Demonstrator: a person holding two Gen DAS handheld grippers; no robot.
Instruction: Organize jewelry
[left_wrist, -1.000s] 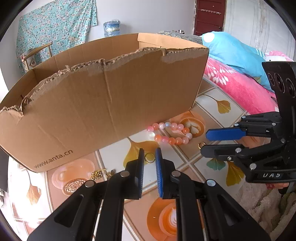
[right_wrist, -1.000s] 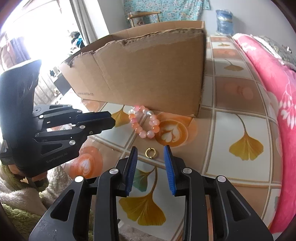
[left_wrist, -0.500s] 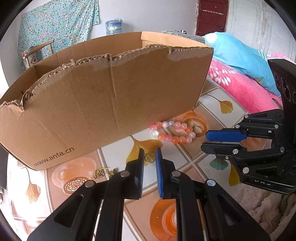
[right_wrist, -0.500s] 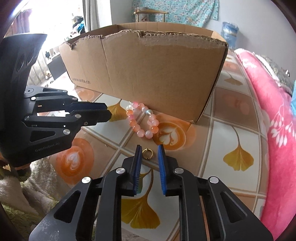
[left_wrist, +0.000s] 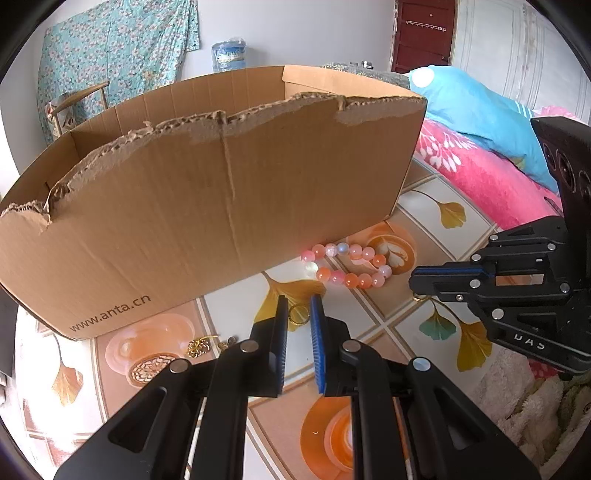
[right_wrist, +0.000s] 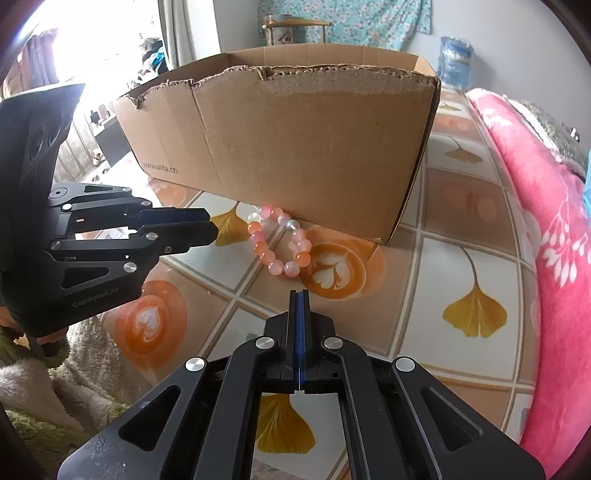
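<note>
A torn cardboard box (left_wrist: 221, 206) (right_wrist: 295, 147) stands on the patterned table. A pink and orange bead bracelet (left_wrist: 347, 266) (right_wrist: 279, 243) lies against its near wall. My left gripper (left_wrist: 299, 314) (right_wrist: 212, 230) sits low over the table, its narrow jaws shut on a small gold ring (left_wrist: 298, 317) between the pads. My right gripper (right_wrist: 299, 293) (left_wrist: 412, 282) is fully shut, blue pads together. A second gold ring (left_wrist: 417, 295) peeps out under its tip in the left wrist view; I cannot tell whether it is pinched.
A gold filigree piece (left_wrist: 199, 347) lies by the box's left front corner. A pink flowered blanket (right_wrist: 535, 258) and a blue pillow (left_wrist: 480, 110) border the table on the right. Fluffy fabric (right_wrist: 74, 387) lies at the near edge.
The right jaws closed fully around the spot where a gold ring lay between their tips; that ring is now hidden in the right wrist view. The left gripper kept still.
</note>
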